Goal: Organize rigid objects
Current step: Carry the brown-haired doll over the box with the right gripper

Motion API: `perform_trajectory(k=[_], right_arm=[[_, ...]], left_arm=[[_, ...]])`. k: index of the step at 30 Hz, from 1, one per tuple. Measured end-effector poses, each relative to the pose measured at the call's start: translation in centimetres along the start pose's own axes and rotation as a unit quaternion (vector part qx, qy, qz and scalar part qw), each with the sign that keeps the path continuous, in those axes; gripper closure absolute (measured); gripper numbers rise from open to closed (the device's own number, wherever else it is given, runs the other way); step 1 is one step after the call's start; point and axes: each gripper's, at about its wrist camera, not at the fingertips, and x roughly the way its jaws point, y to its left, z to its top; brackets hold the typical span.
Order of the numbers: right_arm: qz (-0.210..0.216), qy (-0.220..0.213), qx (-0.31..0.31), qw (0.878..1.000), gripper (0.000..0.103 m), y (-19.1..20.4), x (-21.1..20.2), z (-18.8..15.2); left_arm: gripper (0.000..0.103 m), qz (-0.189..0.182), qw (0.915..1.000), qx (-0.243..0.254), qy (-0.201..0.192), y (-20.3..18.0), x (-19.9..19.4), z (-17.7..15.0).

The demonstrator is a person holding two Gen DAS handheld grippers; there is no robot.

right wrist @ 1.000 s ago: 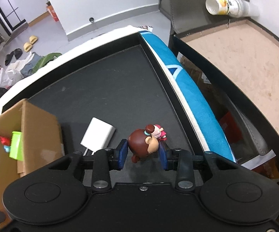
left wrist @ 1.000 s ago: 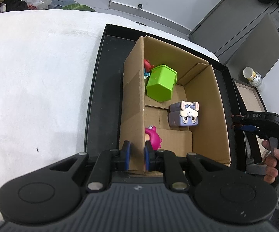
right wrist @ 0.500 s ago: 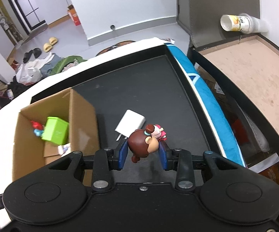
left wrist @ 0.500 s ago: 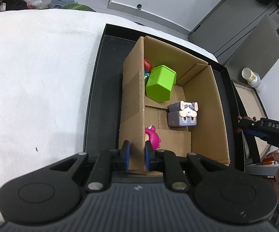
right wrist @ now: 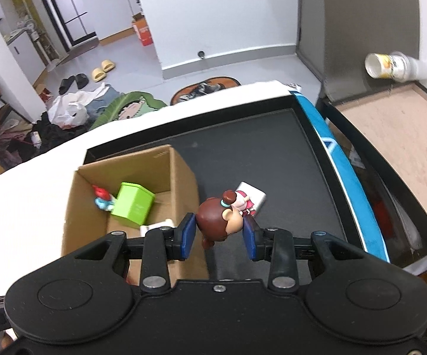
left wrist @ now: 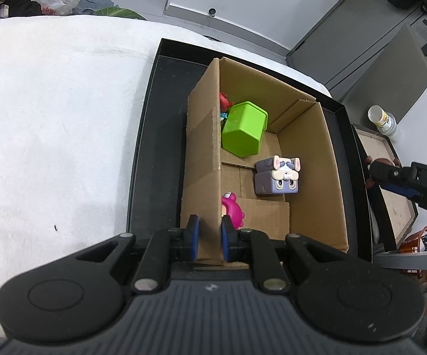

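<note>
The left gripper (left wrist: 208,238) pinches the side wall of the brown cardboard box (left wrist: 203,159), which stands in the flat black tray (left wrist: 154,136). The right gripper (right wrist: 219,234) squeezes a small brown-haired doll (right wrist: 217,220), held up beside the box. Inside lie a green plastic tub (left wrist: 244,128), a purple block-shaped puppy toy (left wrist: 277,179), and a pink toy (left wrist: 231,211), maybe a bear.

Bare tray floor (right wrist: 260,153) beside cardboard box (right wrist: 183,177)
</note>
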Motion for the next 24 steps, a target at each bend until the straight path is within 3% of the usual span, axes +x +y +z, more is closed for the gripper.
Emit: perform_trajectory(k=[24], right_arm=[[0.033,0.022,-0.048,0.998,0.069,6.4,1.6,0.6]], left_arm=[[0.09,-0.01,0.9999,-0.009,-0.006,0.3,-0.6,0.0]])
